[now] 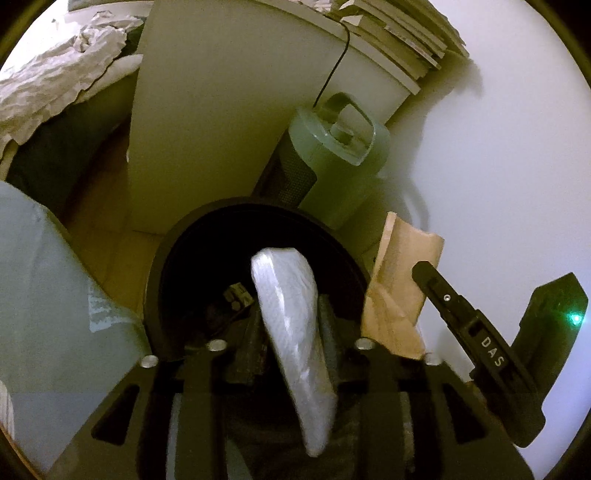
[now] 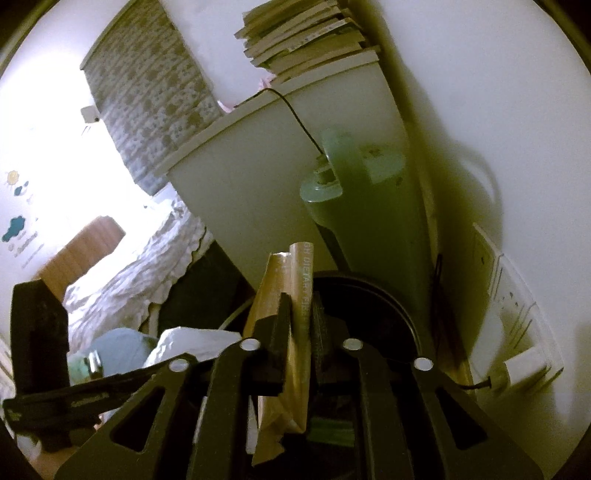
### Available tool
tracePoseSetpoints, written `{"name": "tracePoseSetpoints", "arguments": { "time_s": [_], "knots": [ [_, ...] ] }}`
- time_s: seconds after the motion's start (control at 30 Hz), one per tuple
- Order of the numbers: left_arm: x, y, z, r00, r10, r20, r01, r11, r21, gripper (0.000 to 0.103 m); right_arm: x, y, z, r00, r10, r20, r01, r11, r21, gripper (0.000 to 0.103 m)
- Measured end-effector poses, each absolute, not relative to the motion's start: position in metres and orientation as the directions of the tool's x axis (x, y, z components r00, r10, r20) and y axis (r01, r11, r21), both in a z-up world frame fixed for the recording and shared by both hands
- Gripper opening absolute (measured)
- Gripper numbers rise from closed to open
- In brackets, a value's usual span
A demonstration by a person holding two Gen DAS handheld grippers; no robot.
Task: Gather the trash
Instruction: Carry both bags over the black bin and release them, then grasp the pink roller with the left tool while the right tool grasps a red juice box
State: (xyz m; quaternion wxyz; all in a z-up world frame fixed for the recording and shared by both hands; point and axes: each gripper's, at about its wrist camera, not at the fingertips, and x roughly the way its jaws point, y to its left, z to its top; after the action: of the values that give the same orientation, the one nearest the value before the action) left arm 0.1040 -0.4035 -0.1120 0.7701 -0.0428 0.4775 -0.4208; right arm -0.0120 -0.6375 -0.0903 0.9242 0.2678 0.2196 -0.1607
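My left gripper (image 1: pixel 291 321) is shut on a white plastic wrapper (image 1: pixel 291 325), held over the mouth of a round black bin (image 1: pixel 166 266) with dark trash inside. My right gripper (image 2: pixel 299 325) is shut on a brown paper packet (image 2: pixel 291 314), held beside the bin's rim (image 2: pixel 388 295). The packet (image 1: pixel 399 291) and the right gripper's body (image 1: pixel 491 354) show at the right of the left wrist view. The wrapper (image 2: pixel 192 343) and left gripper body (image 2: pixel 40 343) show at lower left of the right wrist view.
A white cabinet (image 1: pixel 221 110) stands behind the bin, with stacked books (image 1: pixel 399 33) on top. A green fan heater (image 1: pixel 332 162) with a black cord stands between cabinet and white wall (image 1: pixel 498 166). A bed with rumpled sheets (image 1: pixel 55 74) lies left. Wall sockets (image 2: pixel 517 306) are at right.
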Motion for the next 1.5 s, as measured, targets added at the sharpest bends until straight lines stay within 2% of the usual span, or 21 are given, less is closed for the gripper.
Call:
{"name": "tracePoseSetpoints", "arguments": {
  "time_s": [0.03, 0.07, 0.1, 0.17, 0.4, 0.47, 0.57, 0.73, 0.8, 0.9, 1.07, 1.13, 1.17, 1.2, 1.33, 1.5],
  "knots": [
    [0.104, -0.402, -0.111, 0.195, -0.689, -0.698, 0.601, 0.646, -0.470, 0.054, -0.012, -0.638, -0.090, 0.852, -0.180, -0.491, 0.416, 0.803, 0.428, 0.019],
    [0.105, -0.400, -0.110, 0.205, -0.690, -0.694, 0.596, 0.650, -0.471, 0.068, -0.012, -0.638, -0.090, 0.853, -0.179, -0.490, 0.416, 0.801, 0.430, 0.026],
    [0.104, -0.398, -0.108, 0.219, -0.693, -0.687, 0.594, 0.653, -0.470, 0.077, -0.012, -0.638, -0.090, 0.854, -0.179, -0.489, 0.416, 0.799, 0.434, 0.039],
    [0.103, -0.395, -0.105, 0.232, -0.696, -0.679, 0.598, 0.653, -0.465, 0.078, -0.014, -0.638, -0.090, 0.858, -0.186, -0.478, 0.419, 0.792, 0.443, 0.050],
    [0.096, -0.379, -0.089, 0.235, -0.715, -0.659, 0.597, 0.641, -0.483, 0.078, -0.016, -0.634, -0.090, 0.862, -0.187, -0.470, 0.416, 0.791, 0.448, 0.050],
    [0.091, -0.367, -0.080, 0.244, -0.726, -0.643, 0.590, 0.637, -0.496, 0.078, -0.016, -0.630, -0.090, 0.864, -0.185, -0.469, 0.411, 0.796, 0.444, 0.055],
    [0.083, -0.340, -0.066, 0.265, -0.739, -0.620, 0.576, 0.637, -0.513, 0.078, -0.014, -0.624, -0.089, 0.865, -0.180, -0.468, 0.402, 0.807, 0.433, 0.055],
    [0.068, -0.269, -0.040, 0.340, -0.748, -0.570, 0.541, 0.651, -0.533, 0.078, -0.010, -0.606, -0.084, 0.871, -0.162, -0.464, 0.368, 0.841, 0.397, 0.055],
    [0.064, -0.233, -0.033, 0.388, -0.735, -0.556, 0.511, 0.674, -0.533, 0.078, -0.009, -0.595, -0.082, 0.875, -0.152, -0.460, 0.346, 0.860, 0.374, 0.064],
    [0.058, -0.169, -0.029, 0.479, -0.682, -0.552, 0.440, 0.731, -0.521, 0.078, -0.008, -0.572, -0.078, 0.881, -0.131, -0.455, 0.299, 0.899, 0.319, 0.065],
    [0.053, -0.068, -0.049, 0.579, -0.535, -0.615, 0.278, 0.839, -0.468, 0.076, -0.002, -0.522, -0.077, 0.873, -0.036, -0.486, 0.185, 0.947, 0.264, 0.065],
    [0.056, -0.046, -0.064, 0.576, -0.471, -0.669, 0.243, 0.879, -0.410, 0.067, 0.000, -0.494, -0.071, 0.867, 0.041, -0.496, 0.117, 0.952, 0.282, 0.065],
    [0.058, -0.041, -0.071, 0.562, -0.459, -0.688, 0.237, 0.886, -0.397, 0.062, 0.001, -0.481, -0.067, 0.866, 0.078, -0.494, 0.083, 0.952, 0.296, 0.066],
    [0.060, -0.037, -0.079, 0.543, -0.452, -0.707, 0.233, 0.891, -0.390, 0.061, 0.003, -0.457, -0.058, 0.859, 0.146, -0.491, 0.017, 0.950, 0.312, 0.070],
    [0.069, -0.030, -0.099, 0.499, -0.438, -0.748, 0.242, 0.899, -0.365, 0.057, 0.015, -0.373, -0.031, 0.811, 0.310, -0.496, -0.193, 0.942, 0.274, 0.074],
    [0.079, -0.026, -0.112, 0.478, -0.429, -0.767, 0.264, 0.903, -0.340, 0.050, 0.046, -0.284, -0.024, 0.694, 0.397, -0.600, -0.341, 0.916, 0.212, 0.074]
  ]
}}
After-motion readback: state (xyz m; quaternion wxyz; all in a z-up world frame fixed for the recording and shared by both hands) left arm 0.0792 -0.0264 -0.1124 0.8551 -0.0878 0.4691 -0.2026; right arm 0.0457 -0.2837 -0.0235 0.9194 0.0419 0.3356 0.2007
